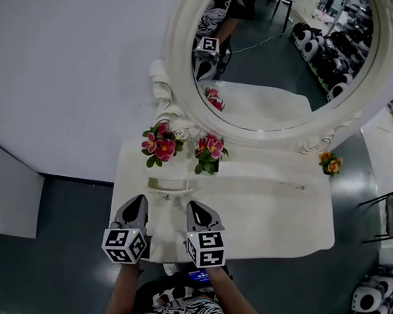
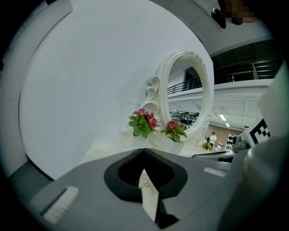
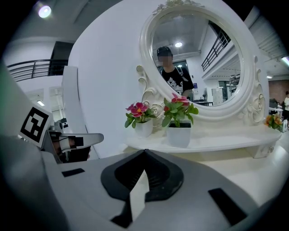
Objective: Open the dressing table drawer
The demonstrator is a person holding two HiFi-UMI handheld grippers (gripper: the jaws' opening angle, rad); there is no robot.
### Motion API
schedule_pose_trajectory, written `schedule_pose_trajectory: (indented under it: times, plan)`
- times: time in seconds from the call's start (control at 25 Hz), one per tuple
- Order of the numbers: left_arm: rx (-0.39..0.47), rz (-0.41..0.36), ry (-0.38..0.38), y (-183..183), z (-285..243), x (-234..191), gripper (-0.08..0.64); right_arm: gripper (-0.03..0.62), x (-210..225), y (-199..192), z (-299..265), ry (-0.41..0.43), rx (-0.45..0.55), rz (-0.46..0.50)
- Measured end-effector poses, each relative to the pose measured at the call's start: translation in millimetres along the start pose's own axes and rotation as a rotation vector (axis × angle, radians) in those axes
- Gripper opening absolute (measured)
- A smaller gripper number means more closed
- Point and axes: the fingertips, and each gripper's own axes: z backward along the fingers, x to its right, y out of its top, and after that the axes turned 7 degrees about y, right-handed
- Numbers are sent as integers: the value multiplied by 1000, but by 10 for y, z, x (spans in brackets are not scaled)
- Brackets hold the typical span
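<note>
Where the person's forearms enter at 6 o'clock of the head view, the left gripper (image 1: 137,201) and the right gripper (image 1: 197,208) point side by side across the near half of the white dressing table (image 1: 282,215). Each has its jaws together, tips meeting, with nothing clamped.

The drawer (image 1: 171,184), a curved cream front, lies just beyond the tips and between them: at 1 o'clock from the left gripper and at 11 o'clock from the right gripper, apart from both. Its small knob (image 1: 168,196) sits on the near face. How far the drawer stands out cannot be told.

Beyond it, two pots of pink flowers (image 1: 160,145) stand at 12 o'clock, orange flowers (image 1: 330,163) at 2 o'clock, and the oval mirror (image 1: 290,57) rises behind.

The left gripper view alone shows the knob (image 2: 146,182) close, through the slit below the closed tips. The right gripper view alone shows the shelf (image 3: 203,142) edge-on beneath the pots, and a person's reflection (image 3: 174,74) in the mirror.
</note>
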Motion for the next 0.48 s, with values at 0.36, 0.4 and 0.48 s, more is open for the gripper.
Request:
schedule_pose_trajectory:
  times: [0.36,0.4,0.48]
  plan:
    - [-5,8,0,-34,10,-44,2,2,-20,-33,-34,0,-8,-5]
    - [-4,8,-1,-33,12,-48,2,2,-20,-30,-36,-1,-8,-6]
    - [-4,8,-2,-32,17,-58,2,2,-21,-21,-39,-4,-6,-6]
